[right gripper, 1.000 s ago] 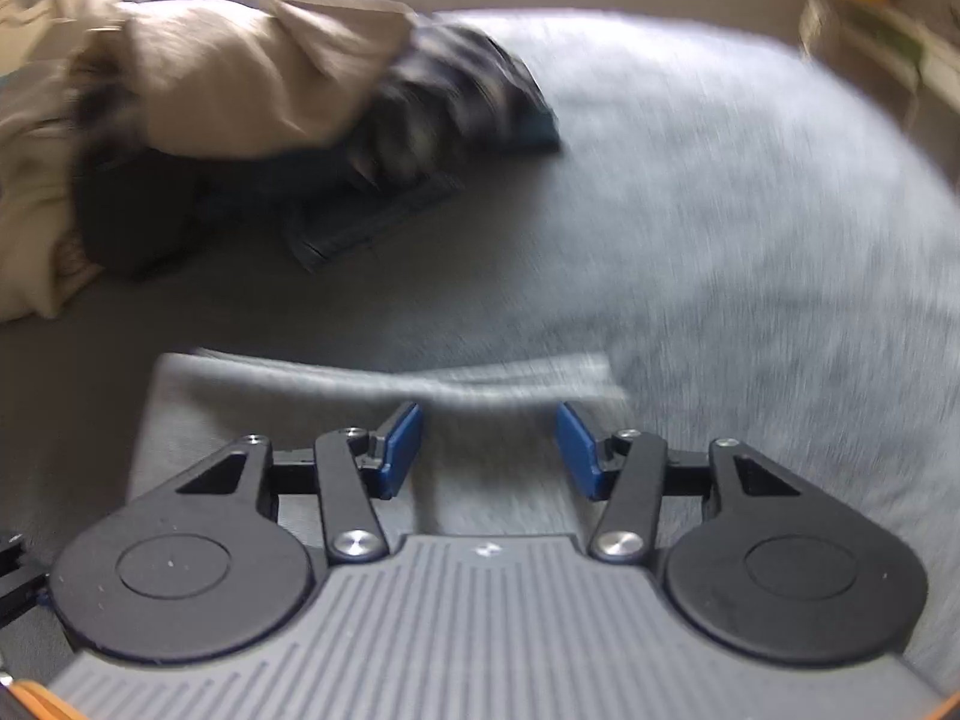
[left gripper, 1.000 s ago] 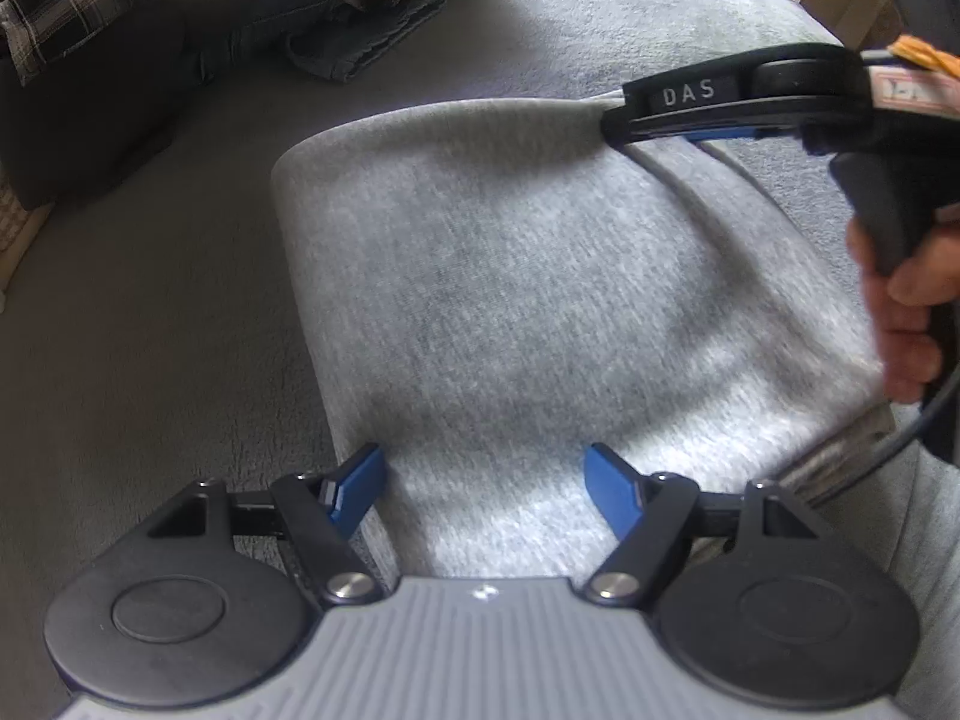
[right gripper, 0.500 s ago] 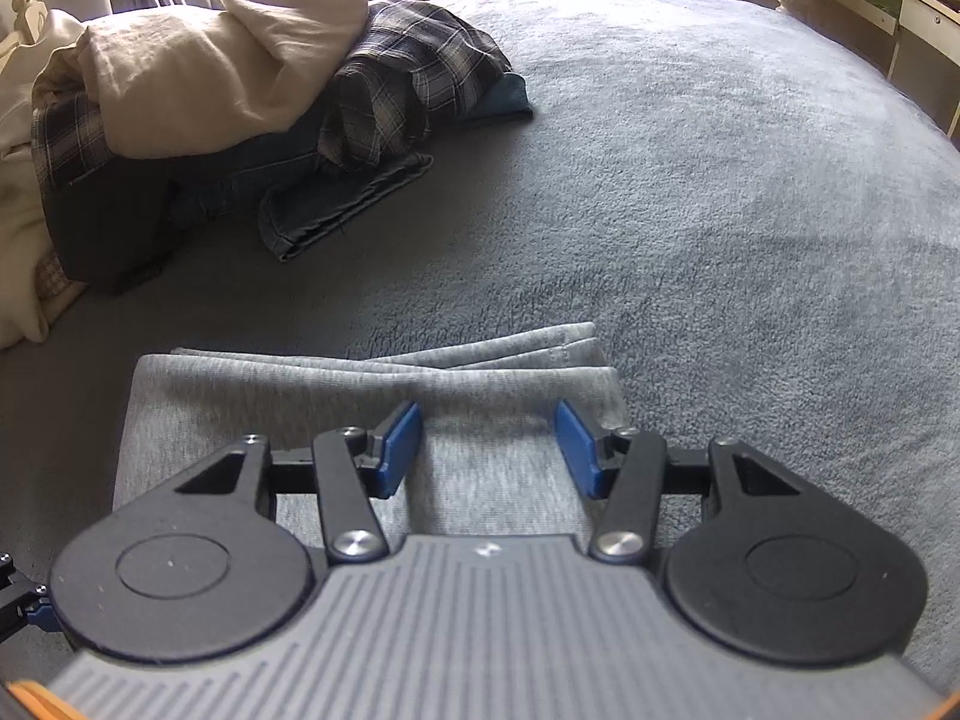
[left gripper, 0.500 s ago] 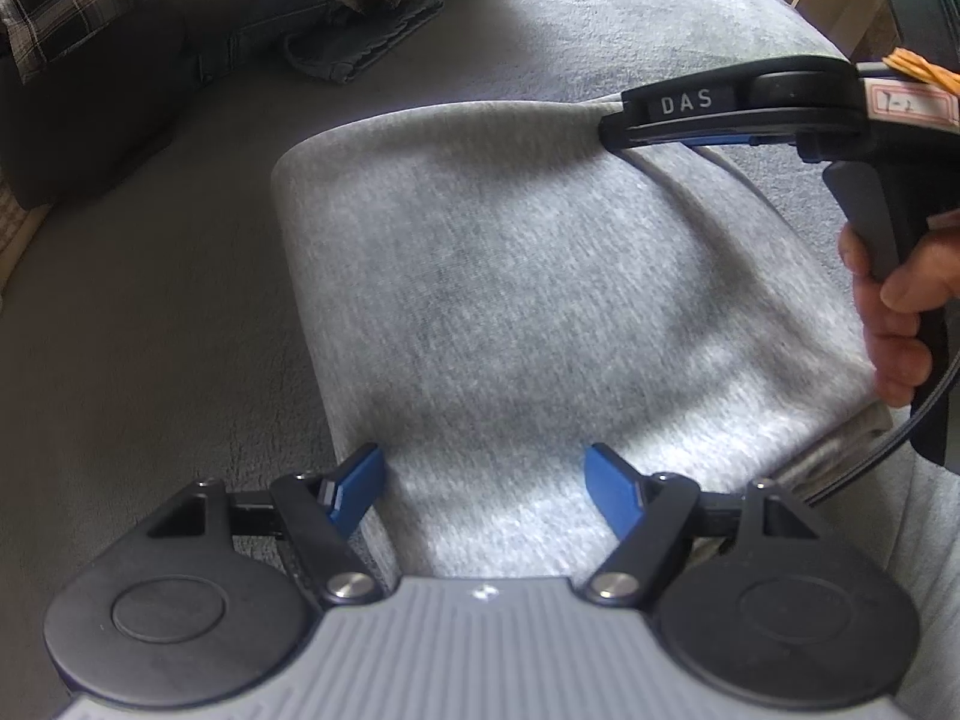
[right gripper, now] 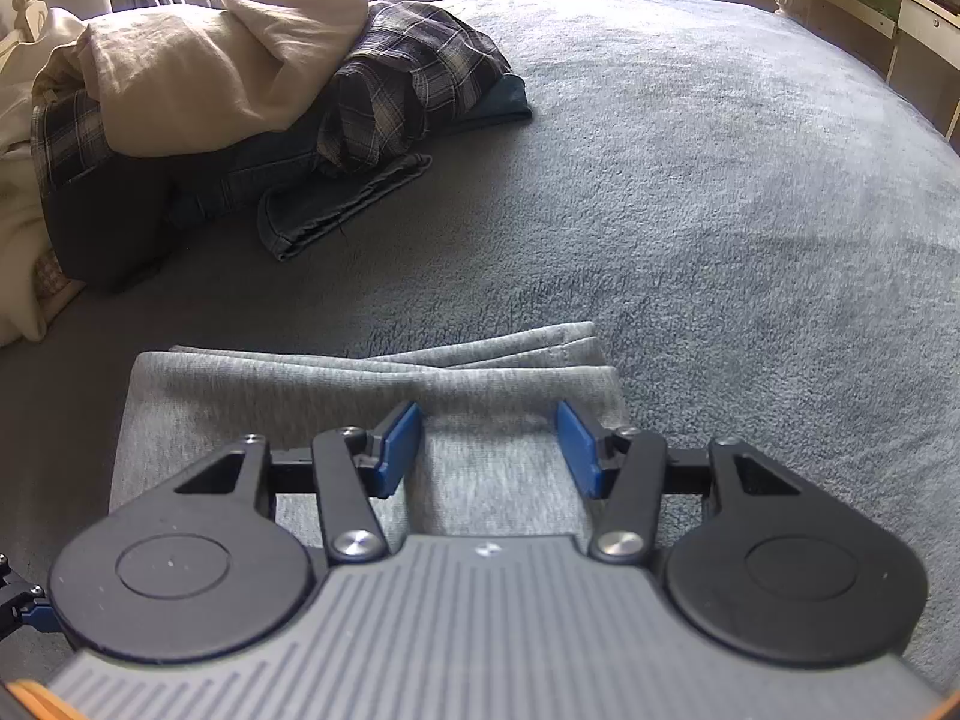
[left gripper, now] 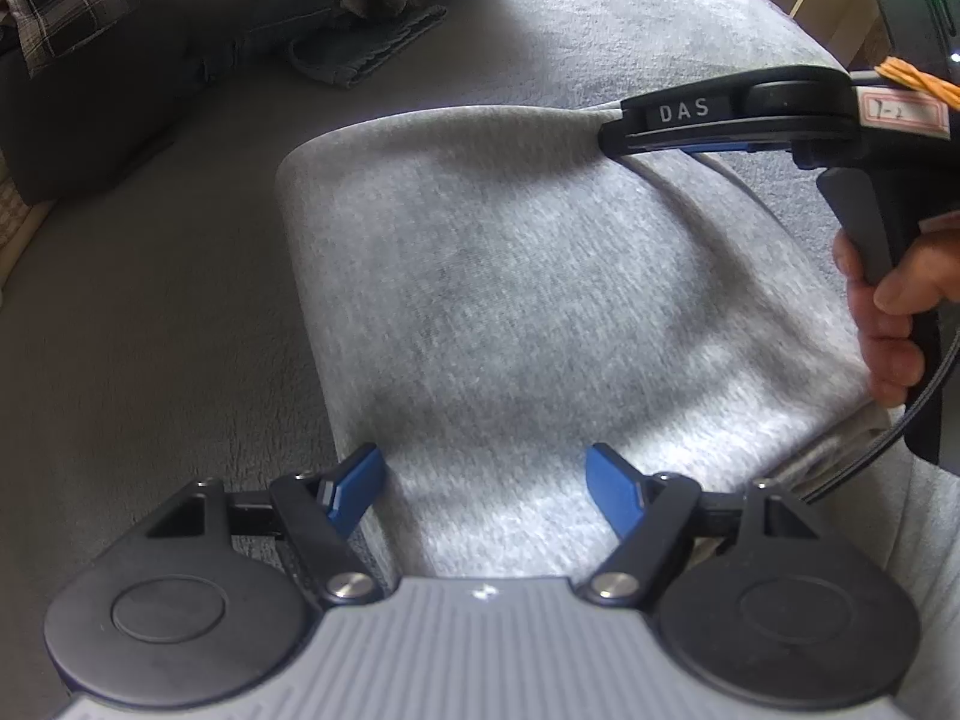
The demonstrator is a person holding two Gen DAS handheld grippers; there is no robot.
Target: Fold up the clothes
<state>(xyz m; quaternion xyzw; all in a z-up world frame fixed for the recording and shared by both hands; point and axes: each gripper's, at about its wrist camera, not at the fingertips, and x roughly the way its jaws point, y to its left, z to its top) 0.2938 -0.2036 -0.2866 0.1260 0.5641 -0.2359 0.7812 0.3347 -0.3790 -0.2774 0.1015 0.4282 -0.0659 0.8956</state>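
Observation:
A folded light grey garment [left gripper: 540,300] lies flat on the grey bed blanket [left gripper: 150,360]. My left gripper [left gripper: 486,480] hangs open over its near edge, one blue pad beside the left border and the other over the cloth. My right gripper [right gripper: 489,444] is open too, its pads apart above the stacked layers at the garment's [right gripper: 270,396] far right corner, with the fabric lying flat beneath them. From the left wrist view, the right gripper [left gripper: 624,135] rests its tip on that far edge, held by a hand [left gripper: 888,324]. A crease runs down the cloth from there.
A heap of clothes sits at the back left of the bed: beige cloth [right gripper: 198,72], a plaid shirt [right gripper: 408,84] and dark jeans [right gripper: 336,204]. White furniture [right gripper: 900,6] stands beyond the bed's right side. The blanket [right gripper: 720,180] stretches out to the right.
The right wrist view was smeared by motion a second ago and is sharp and steady now. The left gripper and the garment have stayed where they were.

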